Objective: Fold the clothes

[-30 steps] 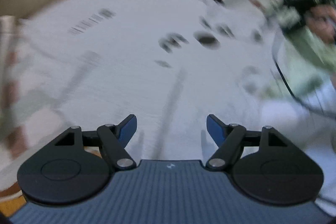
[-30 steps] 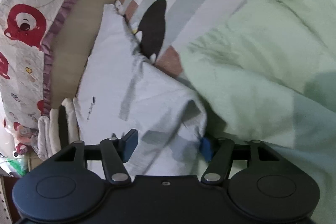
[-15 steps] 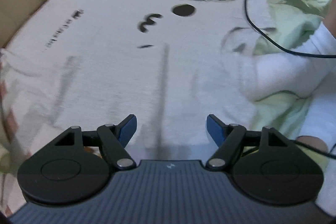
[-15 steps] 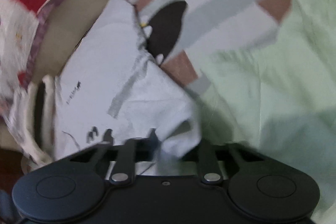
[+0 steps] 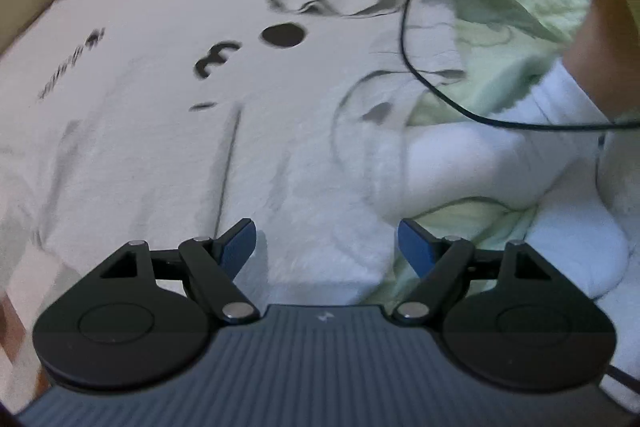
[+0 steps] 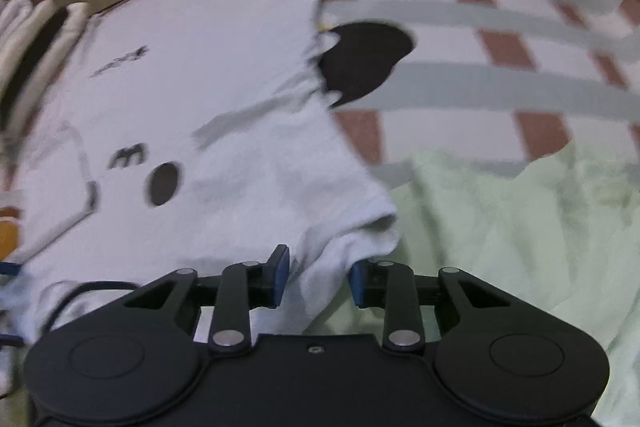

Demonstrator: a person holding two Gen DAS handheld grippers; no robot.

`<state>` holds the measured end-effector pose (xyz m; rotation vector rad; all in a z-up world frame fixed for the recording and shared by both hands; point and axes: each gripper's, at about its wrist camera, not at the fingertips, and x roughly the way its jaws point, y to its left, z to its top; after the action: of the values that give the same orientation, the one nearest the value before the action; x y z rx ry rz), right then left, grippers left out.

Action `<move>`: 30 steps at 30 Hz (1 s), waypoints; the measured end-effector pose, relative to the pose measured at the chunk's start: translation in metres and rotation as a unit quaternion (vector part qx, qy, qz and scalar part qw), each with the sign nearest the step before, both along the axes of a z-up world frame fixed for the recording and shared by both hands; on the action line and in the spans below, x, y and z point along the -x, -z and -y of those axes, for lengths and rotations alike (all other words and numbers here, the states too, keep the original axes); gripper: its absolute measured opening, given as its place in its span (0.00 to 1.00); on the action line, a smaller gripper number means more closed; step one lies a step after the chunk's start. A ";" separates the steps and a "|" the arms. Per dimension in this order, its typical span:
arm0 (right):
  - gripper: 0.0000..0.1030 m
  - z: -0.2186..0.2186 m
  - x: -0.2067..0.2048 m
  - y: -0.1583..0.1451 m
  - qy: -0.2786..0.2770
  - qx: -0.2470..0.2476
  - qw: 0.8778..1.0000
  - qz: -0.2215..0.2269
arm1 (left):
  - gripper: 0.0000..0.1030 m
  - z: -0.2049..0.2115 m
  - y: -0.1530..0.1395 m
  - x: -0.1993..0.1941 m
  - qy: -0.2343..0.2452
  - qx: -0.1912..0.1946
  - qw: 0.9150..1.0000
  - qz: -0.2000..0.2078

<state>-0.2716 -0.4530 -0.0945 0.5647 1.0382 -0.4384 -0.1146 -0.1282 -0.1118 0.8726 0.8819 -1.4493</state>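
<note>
Left wrist view: left gripper (image 5: 327,247) fingers spread wide, nothing between, over near edge of white shirt (image 5: 168,131). Shirt spread on bed, long axis running away from camera; which end is collar, cannot tell.

Right wrist view: right gripper (image 6: 316,277) fingers partly closed, pinching bunched shirt corner (image 6: 332,279) beside green blanket (image 6: 500,247). Risk: thin pinch slips under pull; blanket could catch in fold.

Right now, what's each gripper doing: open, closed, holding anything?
Left gripper: open, holding nothing, over the white T-shirt.
Right gripper: partly open around a fold of the T-shirt; grip cannot be told.
</note>
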 end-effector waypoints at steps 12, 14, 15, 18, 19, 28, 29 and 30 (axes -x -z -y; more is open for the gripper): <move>0.11 0.014 -0.003 0.003 0.006 -0.030 0.999 0.042 | 0.12 0.006 0.009 0.004 -0.013 -0.019 0.999 0.026; 0.11 0.005 -0.010 -0.009 -0.028 0.007 0.999 0.034 | 0.09 0.005 0.003 -0.001 -0.028 -0.011 0.999 0.044; 0.11 0.000 -0.013 -0.015 -0.045 0.025 0.998 0.030 | 0.08 0.005 0.000 -0.002 -0.034 -0.005 0.998 0.058; 0.17 -0.012 -0.024 -0.024 -0.092 0.062 0.994 -0.016 | 0.08 0.006 -0.008 -0.013 -0.062 0.012 0.996 0.066; 0.18 -0.016 -0.029 -0.024 -0.107 0.069 0.991 -0.037 | 0.08 0.007 -0.008 -0.017 -0.074 0.015 0.995 0.071; 0.16 -0.040 -0.043 -0.017 -0.141 0.122 0.976 -0.110 | 0.24 0.015 0.012 -0.019 -0.099 0.025 0.983 0.151; 0.15 -0.044 -0.044 -0.018 -0.149 0.128 0.974 -0.114 | 0.37 0.016 0.015 -0.019 -0.099 0.024 0.982 0.159; 0.14 -0.048 -0.044 -0.019 -0.156 0.139 0.971 -0.120 | 0.44 0.017 0.016 -0.018 -0.102 0.022 0.980 0.170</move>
<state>-0.2273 -0.4049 -0.0752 0.0940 1.2476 -0.3694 -0.0963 -0.1450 -0.1282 0.9346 0.6584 -1.0973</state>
